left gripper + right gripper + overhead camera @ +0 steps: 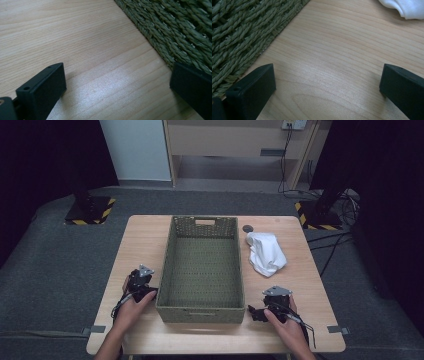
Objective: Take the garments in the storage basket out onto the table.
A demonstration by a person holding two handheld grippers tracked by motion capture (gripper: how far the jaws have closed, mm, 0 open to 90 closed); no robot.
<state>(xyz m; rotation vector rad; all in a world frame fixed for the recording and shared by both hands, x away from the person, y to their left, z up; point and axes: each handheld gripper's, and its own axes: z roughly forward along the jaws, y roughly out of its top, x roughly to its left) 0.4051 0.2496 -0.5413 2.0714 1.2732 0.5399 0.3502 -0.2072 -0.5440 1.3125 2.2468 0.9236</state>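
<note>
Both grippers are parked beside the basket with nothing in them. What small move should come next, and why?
Probably move the right gripper forward toward the white cloth. Its jaws stand wide open over bare table, the cloth lies ahead of it on the right of the green woven basket, whose inside looks bare. The left gripper, also open, sits across the basket, farther from the cloth.

A green woven basket (202, 270) stands mid-worktop (145, 240), its hollow bare. The left gripper (141, 279) rests just beside its near left corner, the right gripper (260, 311) by its near right corner. A crumpled white cloth (266, 252) lies right of the basket, farther back.
</note>
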